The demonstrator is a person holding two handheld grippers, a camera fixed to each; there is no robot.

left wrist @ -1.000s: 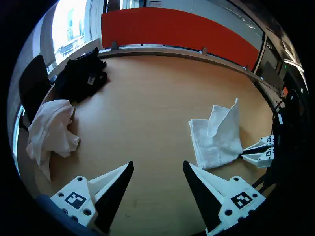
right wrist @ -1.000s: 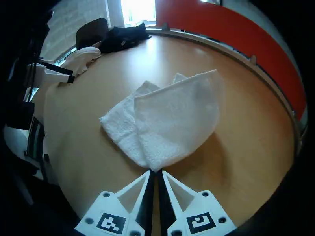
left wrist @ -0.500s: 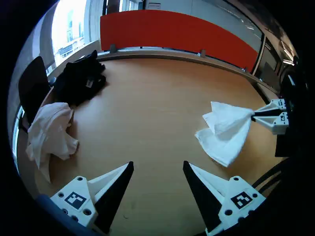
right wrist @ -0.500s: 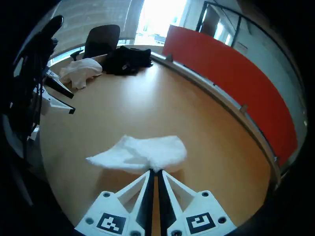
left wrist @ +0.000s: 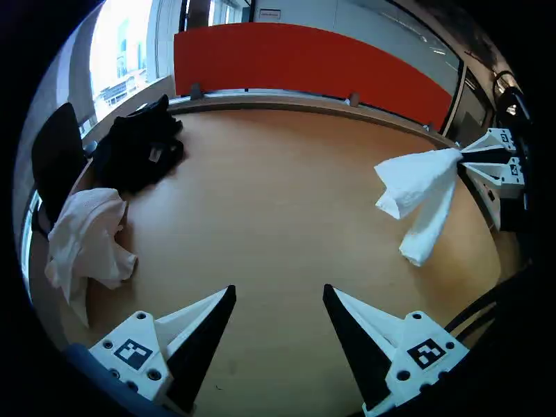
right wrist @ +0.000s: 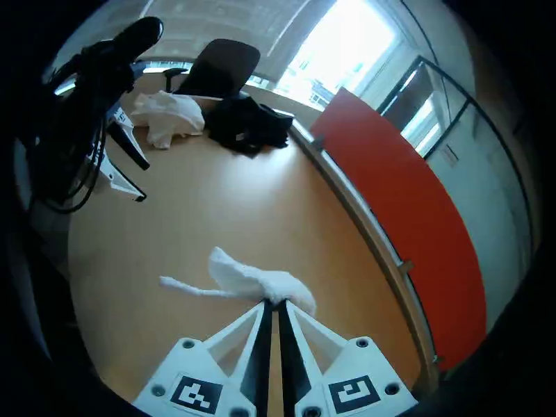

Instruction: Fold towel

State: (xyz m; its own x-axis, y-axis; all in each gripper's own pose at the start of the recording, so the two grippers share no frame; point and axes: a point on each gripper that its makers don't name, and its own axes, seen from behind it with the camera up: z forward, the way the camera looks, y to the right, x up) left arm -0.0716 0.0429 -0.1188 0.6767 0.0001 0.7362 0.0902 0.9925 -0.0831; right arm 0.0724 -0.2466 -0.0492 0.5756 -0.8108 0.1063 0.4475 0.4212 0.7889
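Now the white towel (left wrist: 417,182) hangs bunched above the wooden table (left wrist: 278,194), one end clamped in the right gripper (right wrist: 276,306). Better to lay it flat mid-table so the left gripper (left wrist: 279,287), fingers apart and empty, can take a corner. Bare wood lies ahead; a crumpled white cloth (left wrist: 87,240) and black garment (left wrist: 139,146) sit well apart, near the edge.

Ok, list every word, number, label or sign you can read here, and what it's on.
No text can be read here.
Wall sign: too small to read.
Tag on black garment: too small to read.
Markers on left gripper and right gripper: square patterns, no letters.
Towel: no print visible.
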